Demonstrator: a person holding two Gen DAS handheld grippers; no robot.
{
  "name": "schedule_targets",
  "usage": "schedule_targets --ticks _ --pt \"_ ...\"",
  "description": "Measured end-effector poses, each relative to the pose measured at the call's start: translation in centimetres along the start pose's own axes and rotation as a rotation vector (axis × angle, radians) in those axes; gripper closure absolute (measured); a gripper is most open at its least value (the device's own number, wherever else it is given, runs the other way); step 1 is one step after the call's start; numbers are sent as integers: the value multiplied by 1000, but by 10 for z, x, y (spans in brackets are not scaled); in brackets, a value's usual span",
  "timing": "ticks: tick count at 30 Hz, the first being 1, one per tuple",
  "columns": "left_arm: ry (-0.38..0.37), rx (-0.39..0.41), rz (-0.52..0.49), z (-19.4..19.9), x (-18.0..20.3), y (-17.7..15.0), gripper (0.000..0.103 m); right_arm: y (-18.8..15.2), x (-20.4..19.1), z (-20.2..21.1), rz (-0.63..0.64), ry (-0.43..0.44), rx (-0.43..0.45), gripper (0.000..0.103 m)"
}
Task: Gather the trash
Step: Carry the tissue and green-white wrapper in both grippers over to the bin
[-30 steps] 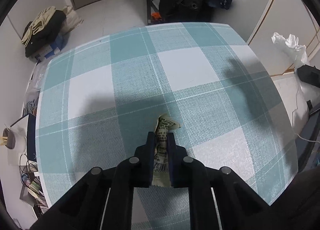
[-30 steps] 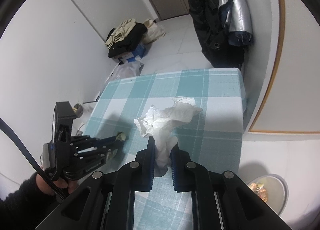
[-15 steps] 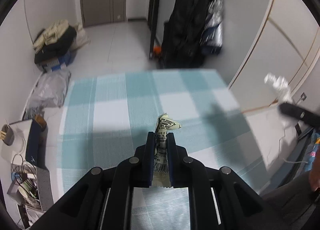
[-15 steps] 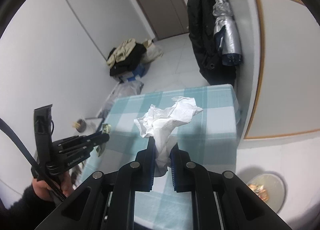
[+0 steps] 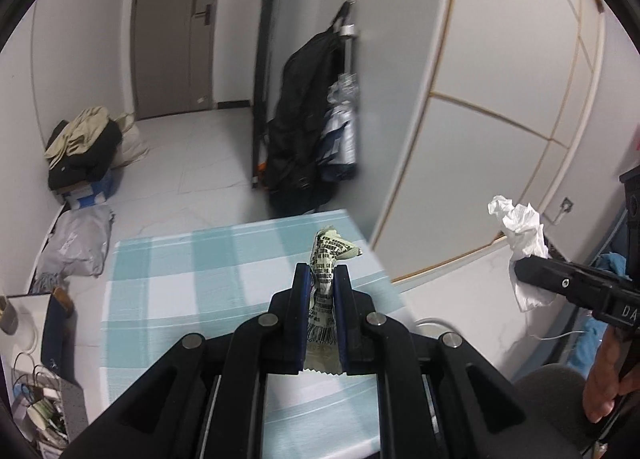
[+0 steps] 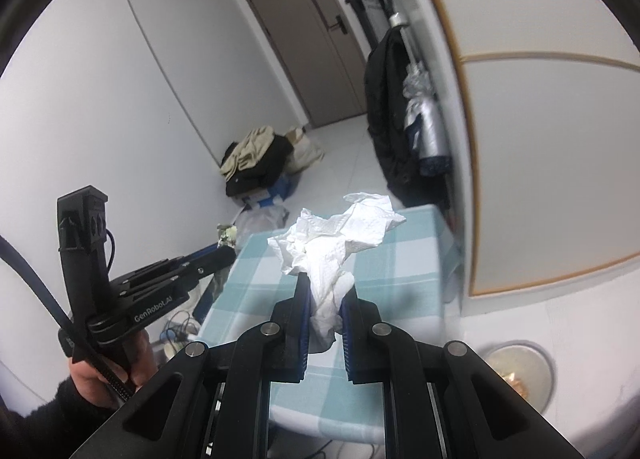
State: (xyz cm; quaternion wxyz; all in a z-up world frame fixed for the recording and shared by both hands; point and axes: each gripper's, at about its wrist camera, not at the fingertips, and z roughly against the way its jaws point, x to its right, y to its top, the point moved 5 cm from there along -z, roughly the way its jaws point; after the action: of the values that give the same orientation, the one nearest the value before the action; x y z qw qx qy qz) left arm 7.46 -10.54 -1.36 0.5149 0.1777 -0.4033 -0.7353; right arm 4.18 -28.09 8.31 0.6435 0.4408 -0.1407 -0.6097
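My left gripper (image 5: 321, 273) is shut on a pale green printed wrapper (image 5: 328, 259) and holds it high above the table with the teal checked cloth (image 5: 168, 283). My right gripper (image 6: 326, 283) is shut on a crumpled white tissue (image 6: 336, 231), also lifted above the table (image 6: 400, 259). In the left wrist view the right gripper (image 5: 524, 271) and its tissue (image 5: 520, 227) are off the table's right side. In the right wrist view the left gripper (image 6: 226, 253) with the wrapper (image 6: 226, 234) is at the left.
A round bin with trash in it (image 6: 520, 371) stands on the floor at the table's right. A black coat and a silver umbrella (image 5: 312, 131) hang beyond the table. Clothes and bags (image 5: 84, 155) lie on the floor at the left, with clutter (image 5: 36, 399) beside the table.
Both grippers have risen well above the table with their trash held; the table now looks smaller and lower in both views. The right gripper has come closer on the left gripper's right side.
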Motion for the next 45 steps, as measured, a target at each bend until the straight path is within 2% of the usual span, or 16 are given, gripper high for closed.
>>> schedule_targets --ticks 11,20,26,31,36,40,45 --pt "-92 22 -107 8 72 12 95 -2 41 76 -26 -84 109 91" --pt "-179 4 -174 -12 133 18 95 -12 86 116 -44 -163 131 91" --pt "-247 -30 -208 -30 169 14 95 -26 127 123 -103 -219 115 91" --pt "-326 -103 -202 -56 193 5 95 -43 163 122 -171 -253 89 91" --pt "-410 -249 -151 -96 212 -16 95 -64 199 112 -247 -281 51 91" --pt "-430 -360 -124 -126 221 -39 95 -87 234 96 -328 -301 -5 91" --pt "-458 -508 -61 -161 229 -62 95 -111 258 66 -372 -304 -88 91"
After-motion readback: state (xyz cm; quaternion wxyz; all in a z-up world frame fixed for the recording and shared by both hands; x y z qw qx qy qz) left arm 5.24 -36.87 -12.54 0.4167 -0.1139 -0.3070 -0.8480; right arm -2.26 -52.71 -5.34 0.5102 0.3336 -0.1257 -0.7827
